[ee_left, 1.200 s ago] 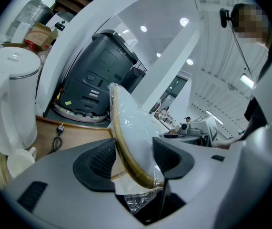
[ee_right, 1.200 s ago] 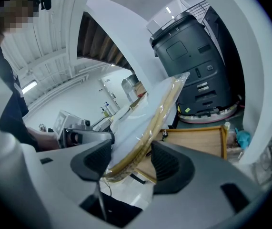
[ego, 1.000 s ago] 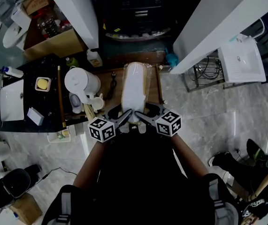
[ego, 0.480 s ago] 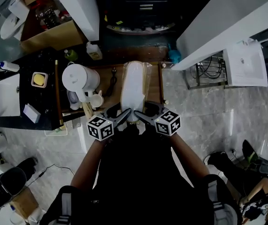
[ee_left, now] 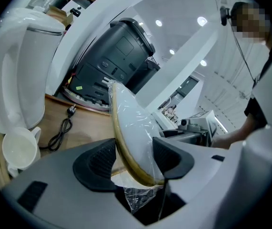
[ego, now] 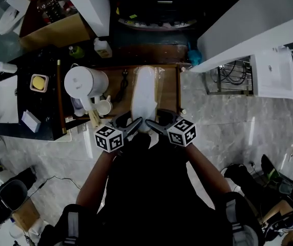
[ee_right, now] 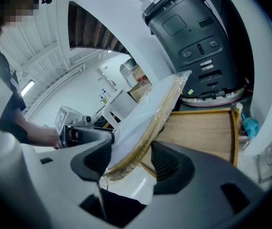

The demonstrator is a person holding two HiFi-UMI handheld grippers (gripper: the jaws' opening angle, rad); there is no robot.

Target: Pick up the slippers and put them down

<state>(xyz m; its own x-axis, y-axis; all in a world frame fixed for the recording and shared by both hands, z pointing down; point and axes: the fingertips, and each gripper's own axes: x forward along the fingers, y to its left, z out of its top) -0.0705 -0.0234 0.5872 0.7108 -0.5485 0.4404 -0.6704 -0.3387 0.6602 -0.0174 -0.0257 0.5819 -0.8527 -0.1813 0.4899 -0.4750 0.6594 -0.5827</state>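
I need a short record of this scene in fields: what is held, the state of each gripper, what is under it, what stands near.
held item: slippers, white, wrapped in clear plastic
left gripper: closed on the slippers' near end
right gripper: closed on that same end
underneath: wooden tray
nearby: white kettle and cup, at the tray's left

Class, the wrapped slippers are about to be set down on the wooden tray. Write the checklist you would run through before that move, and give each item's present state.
1. Left claw closed on the slippers: ok.
2. Right claw closed on them too: ok.
3. Slippers positioned over the wooden tray: ok.
4. Cable lies left of the slippers, apart from them: ok.
5. Kettle and cup stand off to the left: ok.
6. Whether the slippers' far end already touches the tray: cannot tell.
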